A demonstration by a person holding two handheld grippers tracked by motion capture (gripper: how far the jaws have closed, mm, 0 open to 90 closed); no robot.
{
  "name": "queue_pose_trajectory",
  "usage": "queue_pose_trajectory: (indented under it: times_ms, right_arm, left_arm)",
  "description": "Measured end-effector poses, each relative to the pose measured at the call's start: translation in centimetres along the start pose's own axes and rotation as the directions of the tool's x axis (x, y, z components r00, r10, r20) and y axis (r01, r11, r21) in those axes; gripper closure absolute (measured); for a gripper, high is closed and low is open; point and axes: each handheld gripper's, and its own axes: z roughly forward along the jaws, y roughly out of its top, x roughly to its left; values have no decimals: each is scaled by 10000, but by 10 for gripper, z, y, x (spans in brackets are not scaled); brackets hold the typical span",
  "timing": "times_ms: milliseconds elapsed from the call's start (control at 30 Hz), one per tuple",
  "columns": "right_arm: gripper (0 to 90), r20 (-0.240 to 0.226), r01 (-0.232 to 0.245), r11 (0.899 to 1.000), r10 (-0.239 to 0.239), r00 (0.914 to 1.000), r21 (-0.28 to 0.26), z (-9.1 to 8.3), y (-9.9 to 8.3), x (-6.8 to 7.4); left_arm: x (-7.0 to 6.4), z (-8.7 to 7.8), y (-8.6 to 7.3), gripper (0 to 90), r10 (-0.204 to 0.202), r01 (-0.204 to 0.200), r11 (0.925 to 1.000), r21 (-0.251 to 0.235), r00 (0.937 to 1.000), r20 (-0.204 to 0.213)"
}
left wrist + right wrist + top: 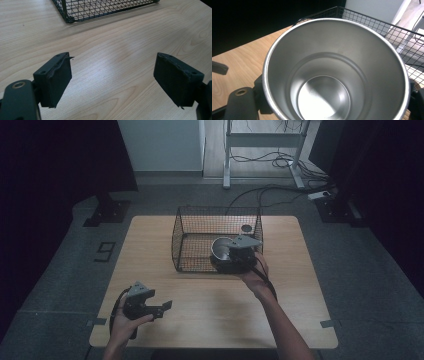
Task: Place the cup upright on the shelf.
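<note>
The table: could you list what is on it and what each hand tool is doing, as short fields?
table: light wood
basket: black wire, at the far middle
cup: shiny metal, looks empty, held at the basket's near right corner
right gripper: shut on the cup
left gripper: open, holds nothing, over bare wood near the front left

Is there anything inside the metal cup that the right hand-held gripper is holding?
Nothing: the metal cup shows a bare, shiny bottom and walls. What lies beneath it in the wire basket is covered.
</note>
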Motion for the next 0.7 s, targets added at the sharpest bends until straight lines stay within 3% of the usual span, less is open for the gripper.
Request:
queue_pose_trajectory:
  times_ms: [333,700]
  right_arm:
    - [182,173,-314,9987,307,9994,399,24,4,-18]
    - [182,149,-384,9981,377,9992,487,35,11,-28]
  left_arm:
    - [2,-3,0,152,-57,57,9999,-88,10000,-28]
    - [3,-3,0,153,-51,51,10000,-81,10000,-25]
